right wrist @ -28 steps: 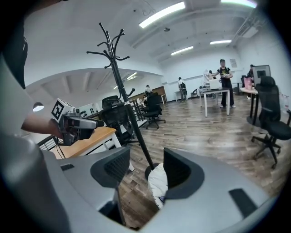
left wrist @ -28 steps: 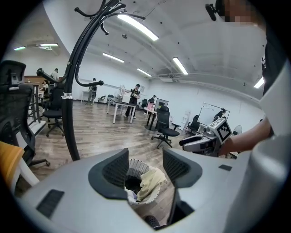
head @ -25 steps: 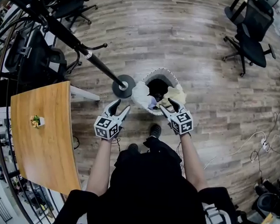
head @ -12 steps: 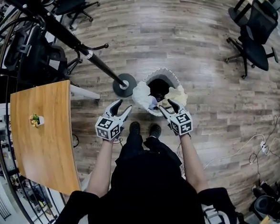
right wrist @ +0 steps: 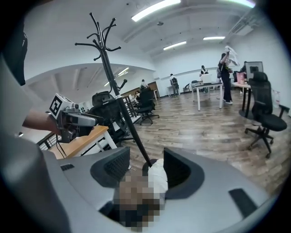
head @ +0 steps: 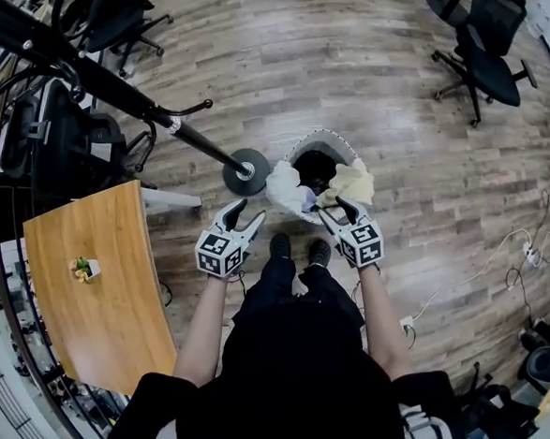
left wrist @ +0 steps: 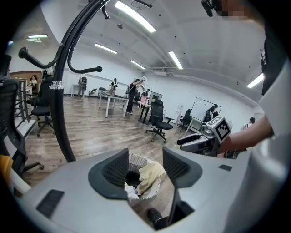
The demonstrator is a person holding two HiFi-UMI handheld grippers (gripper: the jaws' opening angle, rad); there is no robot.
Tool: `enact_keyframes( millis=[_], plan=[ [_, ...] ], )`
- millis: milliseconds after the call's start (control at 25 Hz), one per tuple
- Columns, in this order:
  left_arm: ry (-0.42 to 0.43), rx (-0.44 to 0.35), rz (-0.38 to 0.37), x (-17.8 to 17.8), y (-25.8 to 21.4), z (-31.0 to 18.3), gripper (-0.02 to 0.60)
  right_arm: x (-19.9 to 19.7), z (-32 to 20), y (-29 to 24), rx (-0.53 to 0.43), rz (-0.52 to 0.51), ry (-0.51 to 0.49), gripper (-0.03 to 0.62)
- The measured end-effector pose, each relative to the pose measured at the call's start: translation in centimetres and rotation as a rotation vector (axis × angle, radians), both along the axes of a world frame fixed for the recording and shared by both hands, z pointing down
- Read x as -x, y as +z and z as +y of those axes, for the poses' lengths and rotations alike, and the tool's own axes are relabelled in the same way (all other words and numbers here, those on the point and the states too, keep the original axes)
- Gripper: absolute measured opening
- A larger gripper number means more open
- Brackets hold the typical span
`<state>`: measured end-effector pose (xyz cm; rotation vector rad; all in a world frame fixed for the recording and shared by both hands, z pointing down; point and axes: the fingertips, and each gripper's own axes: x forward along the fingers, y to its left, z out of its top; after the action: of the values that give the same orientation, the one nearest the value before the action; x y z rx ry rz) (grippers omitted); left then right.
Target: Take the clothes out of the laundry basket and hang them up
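On the wide wooden floor (head: 405, 101) of an open office, with the coat stand (head: 245, 172) and a bench (head: 101, 286) to the left, the person (head: 294, 356) has stepped up. Both feet (head: 279, 245) now stand just beside the laundry basket (head: 320, 137). A white garment (head: 285, 185) and a yellow garment (head: 353, 182) drape over its near rim, not yet taken. The left tool (head: 248, 209) and right tool (head: 329, 206) hover close by, jaws wide and empty, so grasping seems next.

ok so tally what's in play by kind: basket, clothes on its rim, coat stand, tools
laundry basket: 1
garments draped on its rim: 2 (white garment, pale yellow garment)
coat stand: 1
tools: 2 (left tool, right tool, both open)
total: 6
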<state>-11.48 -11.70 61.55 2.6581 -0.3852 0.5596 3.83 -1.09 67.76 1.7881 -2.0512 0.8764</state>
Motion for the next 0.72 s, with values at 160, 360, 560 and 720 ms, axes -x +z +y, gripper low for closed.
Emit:
enact_keyframes(
  millis=[160,360,560,720],
  plan=[
    [0.059,0.017,-0.017,0.2,1.3,-0.7,0.235,0.9,-0.6,0.8,0.009,0.010,0.026,0.244],
    [0.137,0.042,-0.059,-0.2,3.7,-0.7,0.235,1.3,-1.9,2.6,0.032,0.054,-0.013,0.239],
    [0.117,0.088,-0.089,-0.8,7.2,-1.2,0.235,1.9,-2.3,5.8,0.064,-0.002,-0.019,0.234],
    [0.112,0.125,-0.128,-1.7,10.7,-0.7,0.235,2.1,-2.0,8.5,0.089,-0.048,0.004,0.225]
  ],
)
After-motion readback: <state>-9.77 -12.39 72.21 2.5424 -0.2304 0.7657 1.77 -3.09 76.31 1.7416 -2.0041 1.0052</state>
